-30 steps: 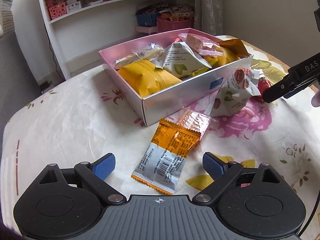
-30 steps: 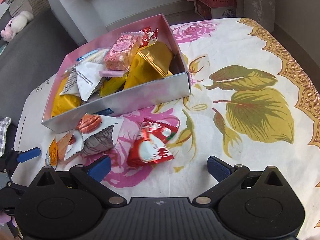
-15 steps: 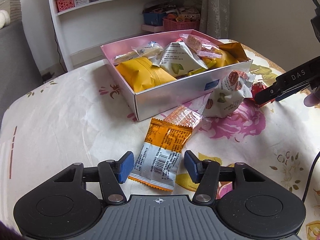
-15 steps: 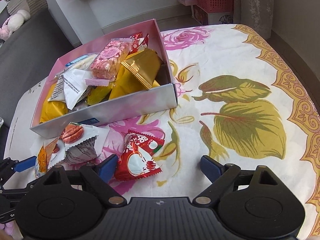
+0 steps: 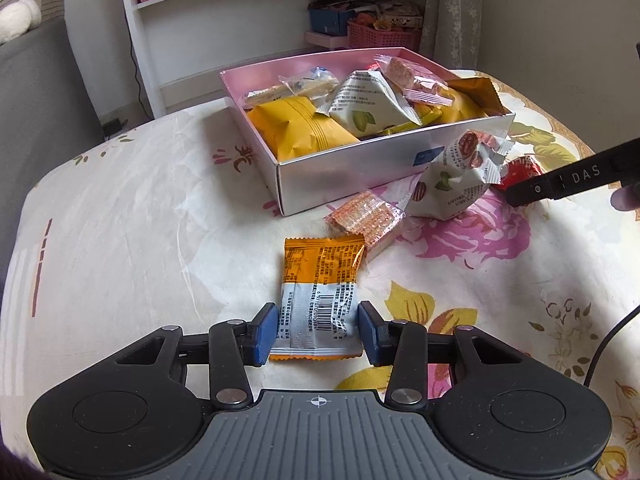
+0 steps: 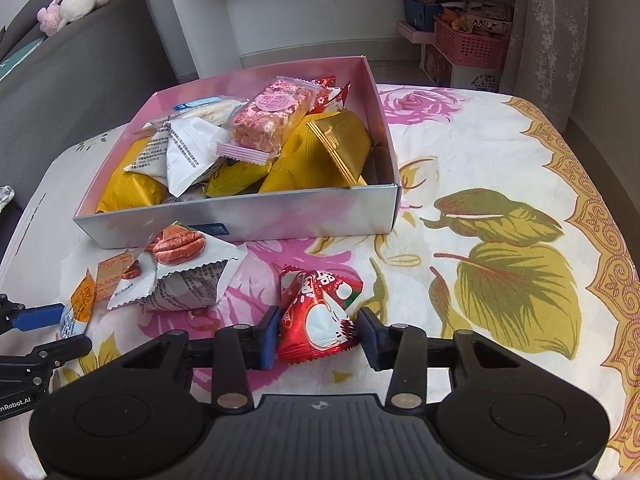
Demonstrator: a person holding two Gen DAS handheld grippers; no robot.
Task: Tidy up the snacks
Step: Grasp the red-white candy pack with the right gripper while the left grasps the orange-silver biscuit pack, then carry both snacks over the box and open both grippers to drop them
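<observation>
A pink box (image 5: 360, 168) (image 6: 240, 216) holds several snack packets. On the flowered cloth in front of it lie an orange-and-silver packet (image 5: 320, 296), a clear orange wafer packet (image 5: 366, 216), a white nut packet (image 5: 452, 184) (image 6: 184, 276) and a red packet (image 6: 316, 316) (image 5: 518, 170). My left gripper (image 5: 318, 332) has its blue pads against both sides of the orange-and-silver packet's near end. My right gripper (image 6: 316, 332) has its pads against both sides of the red packet's near end. Both packets rest on the cloth.
A white shelf unit (image 5: 248, 12) with pink baskets (image 6: 468, 44) stands beyond the table. A grey sofa (image 6: 80, 64) is at the left. The table's rounded edge (image 6: 616, 240) runs along the right. The right gripper's black body (image 5: 572, 180) reaches in beside the red packet.
Both grippers have moved forward and narrowed from wide open until their pads touch their packets, the left around the orange-and-silver one, the right around the red one.
</observation>
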